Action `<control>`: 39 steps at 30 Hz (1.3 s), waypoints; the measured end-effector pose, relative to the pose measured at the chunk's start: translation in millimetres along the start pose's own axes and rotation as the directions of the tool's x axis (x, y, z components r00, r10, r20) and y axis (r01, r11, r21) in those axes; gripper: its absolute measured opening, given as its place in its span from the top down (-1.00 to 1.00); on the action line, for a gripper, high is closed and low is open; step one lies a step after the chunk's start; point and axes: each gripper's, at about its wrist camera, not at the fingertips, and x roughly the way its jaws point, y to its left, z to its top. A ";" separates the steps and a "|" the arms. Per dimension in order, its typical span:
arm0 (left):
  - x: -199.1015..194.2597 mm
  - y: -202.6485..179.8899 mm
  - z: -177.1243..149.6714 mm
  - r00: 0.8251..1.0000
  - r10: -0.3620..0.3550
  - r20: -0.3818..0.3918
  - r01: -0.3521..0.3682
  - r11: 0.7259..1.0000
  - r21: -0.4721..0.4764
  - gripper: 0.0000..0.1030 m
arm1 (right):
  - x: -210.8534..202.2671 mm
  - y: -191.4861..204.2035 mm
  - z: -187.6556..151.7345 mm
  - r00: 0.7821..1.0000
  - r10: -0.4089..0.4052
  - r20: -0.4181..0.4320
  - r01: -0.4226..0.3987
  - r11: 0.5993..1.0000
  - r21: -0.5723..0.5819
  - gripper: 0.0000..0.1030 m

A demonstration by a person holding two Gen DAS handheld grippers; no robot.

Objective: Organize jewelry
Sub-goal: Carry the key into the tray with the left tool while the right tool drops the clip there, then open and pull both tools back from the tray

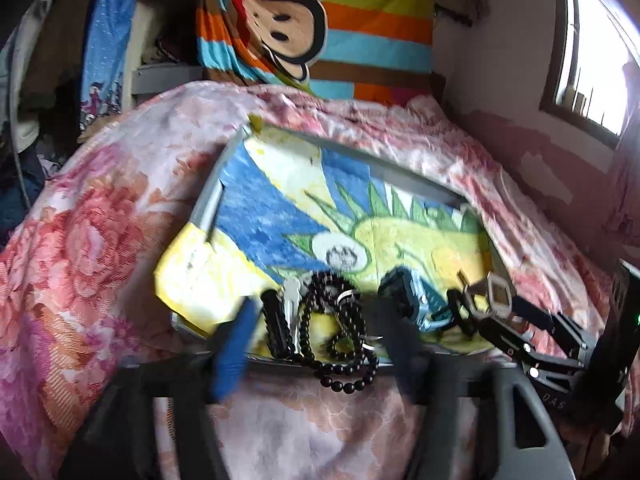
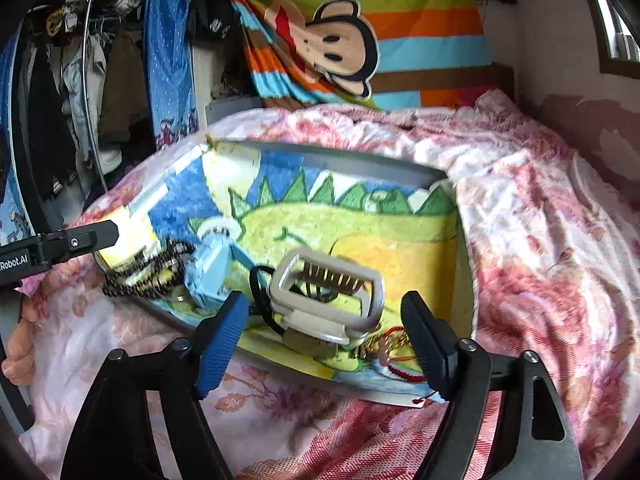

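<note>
A grey tray [image 2: 360, 166] lined with a painted dinosaur picture lies on a floral blanket. In the left wrist view, a black bead necklace [image 1: 340, 336] trails over the tray's near rim. It lies between the wide-apart fingers of my left gripper [image 1: 320, 348], and the pads do not press it. In the right wrist view, a white claw hair clip [image 2: 328, 296] sits between the fingers of my right gripper [image 2: 326, 340], with a gap on each side. A red cord bracelet [image 2: 400, 370] and gold pieces lie by the right finger. The clip [image 1: 494, 294] also shows in the left wrist view.
A light blue box [image 2: 212, 272] and a black hair tie [image 2: 260, 280] lie between the beads and the clip. The pink floral blanket [image 2: 540, 240] surrounds the tray. A striped cartoon cloth [image 2: 360, 32] hangs behind. Clothes hang at the left. A hand [image 2: 16, 344] shows at the left edge.
</note>
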 end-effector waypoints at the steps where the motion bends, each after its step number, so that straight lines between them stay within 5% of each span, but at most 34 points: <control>1: -3.8 0.3 0.8 1.000 0.004 0.015 -0.004 1.000 -0.005 -0.40 | -3.5 0.5 1.5 1.000 -0.001 0.012 0.001 1.000 0.004 -0.61; 6: -33.7 -5.7 7.8 0.995 0.045 0.084 -0.046 0.999 0.011 -0.79 | -41.8 3.5 9.8 0.994 0.018 0.110 -0.025 0.998 0.059 -0.86; 12: -83.1 -21.6 11.6 0.981 0.072 0.181 -0.083 0.995 0.051 -0.96 | -90.4 11.2 17.9 0.980 0.011 0.200 -0.025 0.997 0.067 -0.96; 26: -195.4 -40.2 -10.2 0.929 0.105 0.355 -0.145 0.985 0.090 -0.99 | -197.0 31.4 8.6 0.942 0.019 0.335 -0.041 0.997 0.059 -0.97; 39: -241.1 -35.6 -57.0 0.918 0.141 0.370 -0.192 0.976 0.106 -0.99 | -252.0 44.1 -36.2 0.944 0.027 0.328 -0.043 0.998 0.044 -0.97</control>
